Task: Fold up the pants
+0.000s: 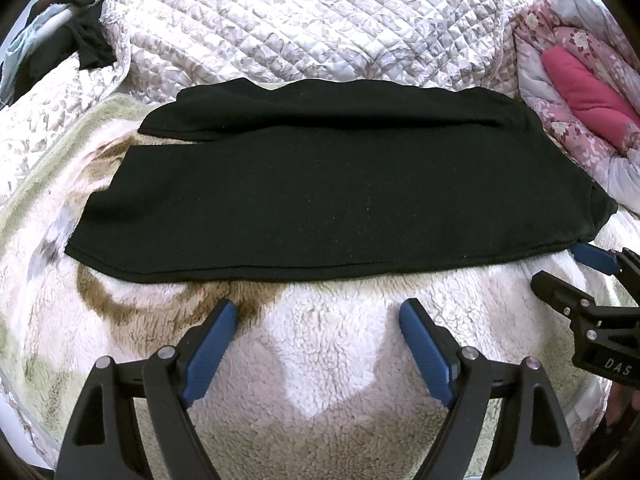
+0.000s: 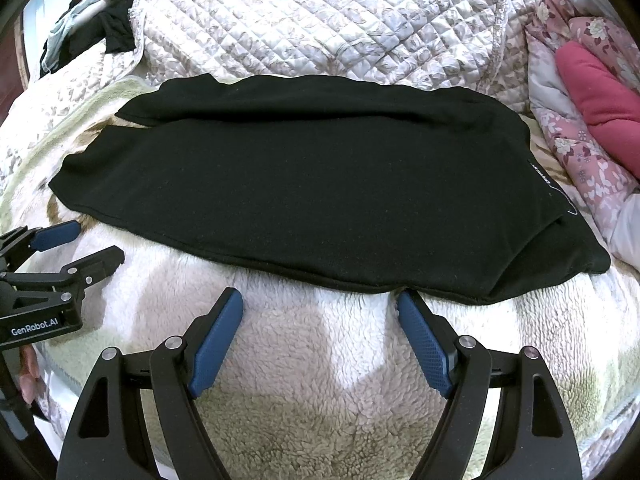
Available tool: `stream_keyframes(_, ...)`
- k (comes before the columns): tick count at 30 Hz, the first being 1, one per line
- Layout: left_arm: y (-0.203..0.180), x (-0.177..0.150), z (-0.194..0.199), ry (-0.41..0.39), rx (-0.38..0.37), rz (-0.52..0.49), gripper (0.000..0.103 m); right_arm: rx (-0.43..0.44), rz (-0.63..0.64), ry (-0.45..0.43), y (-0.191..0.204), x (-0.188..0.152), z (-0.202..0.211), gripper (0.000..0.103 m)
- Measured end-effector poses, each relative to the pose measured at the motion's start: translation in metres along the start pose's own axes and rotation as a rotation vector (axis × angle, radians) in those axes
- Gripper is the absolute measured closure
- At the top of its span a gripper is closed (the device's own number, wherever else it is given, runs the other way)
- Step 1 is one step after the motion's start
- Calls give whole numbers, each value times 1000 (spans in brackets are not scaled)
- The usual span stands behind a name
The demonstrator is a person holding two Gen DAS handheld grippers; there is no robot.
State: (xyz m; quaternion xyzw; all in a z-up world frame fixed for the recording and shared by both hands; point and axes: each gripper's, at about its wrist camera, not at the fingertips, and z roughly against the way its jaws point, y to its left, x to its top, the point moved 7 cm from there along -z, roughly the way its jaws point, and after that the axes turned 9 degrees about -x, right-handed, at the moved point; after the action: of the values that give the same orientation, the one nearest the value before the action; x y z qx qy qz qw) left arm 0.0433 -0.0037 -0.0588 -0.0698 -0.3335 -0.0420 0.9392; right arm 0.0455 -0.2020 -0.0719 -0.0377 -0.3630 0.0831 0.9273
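Black pants point(image 1: 320, 184) lie folded lengthwise across a fleece blanket, one leg on top of the other; in the right wrist view the pants point(image 2: 312, 172) show a small white print near their right end. My left gripper point(image 1: 318, 312) is open and empty, just in front of the near hem. My right gripper point(image 2: 320, 304) is open and empty, its right fingertip point(image 2: 404, 300) at the near edge of the pants. Each gripper also shows in the other view: the right one point(image 1: 576, 268) at the pants' right corner, the left one point(image 2: 80, 244) at left.
The fleece blanket point(image 1: 320, 380) with brown and green print covers the bed. A quilted white coverlet point(image 1: 300, 20) rises behind the pants. A pink floral duvet with a red pillow point(image 1: 580, 92) lies at right. Dark clothes point(image 1: 88, 40) hang at the far left.
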Motion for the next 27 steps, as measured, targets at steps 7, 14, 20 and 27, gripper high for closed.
stream_keyframes(7, 1, -1, 0, 1, -1, -1, 17, 0, 1, 0, 0, 0, 0, 24)
stream_keyframes(14, 1, 0, 1, 2, -1, -1, 17, 0, 1, 1, 0, 0, 0, 24)
stream_keyframes(20, 0, 1, 1, 3, -1, -3, 17, 0, 1, 1, 0, 0, 0, 24)
stream_keyframes(27, -1, 1, 2, 3, -4, -5, 17, 0, 2, 1, 0, 0, 0, 24)
